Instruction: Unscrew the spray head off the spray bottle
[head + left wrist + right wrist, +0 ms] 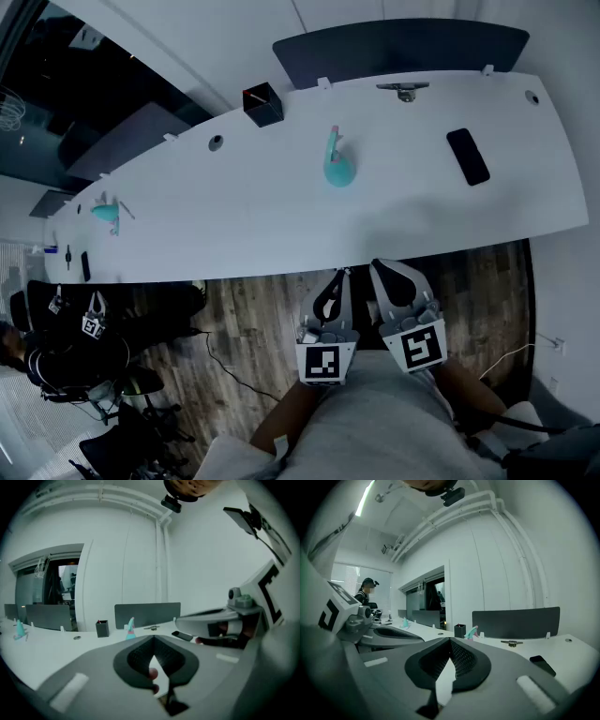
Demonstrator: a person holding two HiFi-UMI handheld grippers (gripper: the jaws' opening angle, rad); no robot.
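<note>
Spray bottle [338, 165], left tongs [339, 277], right tongs [379, 269] side-by-side

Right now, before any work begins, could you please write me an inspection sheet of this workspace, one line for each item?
Surface: long white table, mostly bare.
Job's things: teal spray bottle upright near the table's middle, spray head apparently on, untouched.
Clutter: black phone flat at the right; black box and small metal object at the far edge; second teal bottle far left.
Grippers: left gripper and right gripper both shut and empty, short of the table's near edge.
Cables: thin dark cable on the wooden floor.
Surroundings: dark divider panel behind the table; another person at far left.
</note>
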